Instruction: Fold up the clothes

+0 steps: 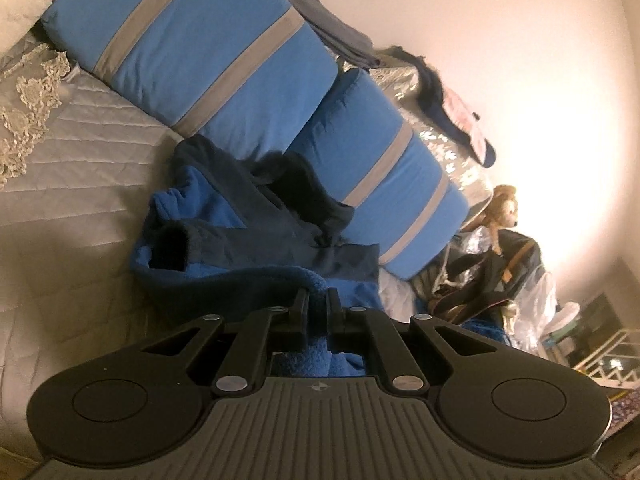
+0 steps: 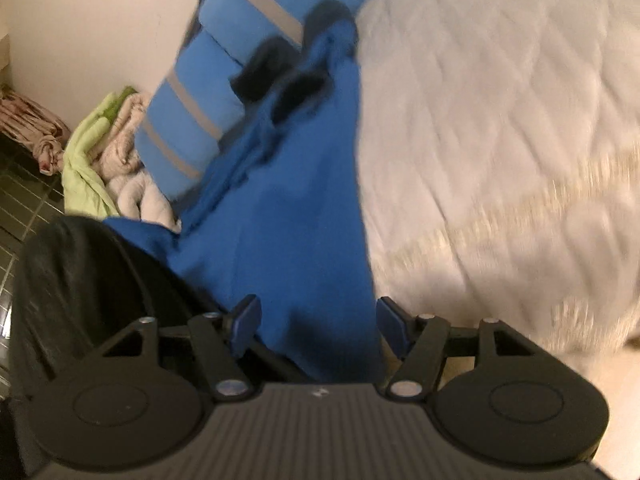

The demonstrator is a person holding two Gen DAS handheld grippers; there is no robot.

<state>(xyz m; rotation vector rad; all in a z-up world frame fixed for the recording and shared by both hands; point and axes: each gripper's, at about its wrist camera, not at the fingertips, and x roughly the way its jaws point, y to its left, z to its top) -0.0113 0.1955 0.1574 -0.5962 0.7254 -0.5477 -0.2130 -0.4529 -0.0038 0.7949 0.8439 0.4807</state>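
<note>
Fleece in bright blue with dark navy panels, a crumpled garment (image 1: pixel 256 232), lies on the pale quilted bedspread (image 1: pixel 80 184) right up against 2 blue cushions with grey stripes (image 1: pixel 208 60), its navy sleeve opening gaping toward the left wrist camera. The left gripper (image 1: pixel 318 300) has its 2 black fingers drawn close together, with a fold of the blue fleece pinched in the narrow gap between them; more of the same fabric shows below, through the linkage. In the right wrist view, which is blurred, the same garment (image 2: pixel 296 216) runs as a long blue strip from the cushions down to the right gripper (image 2: pixel 318 320), whose blue-padded fingers (image 2: pixel 246 318) stand wide apart on either side of the cloth, gripping nothing. The white bedspread (image 2: pixel 500 140) fills the right of that view. At the left edge a lime-green and pale pink bundle of cloth (image 2: pixel 108 160) sits near the wall. Beyond the cushions in the left view, a tan soft toy (image 1: pixel 504 204) sits among heaped clutter
</note>
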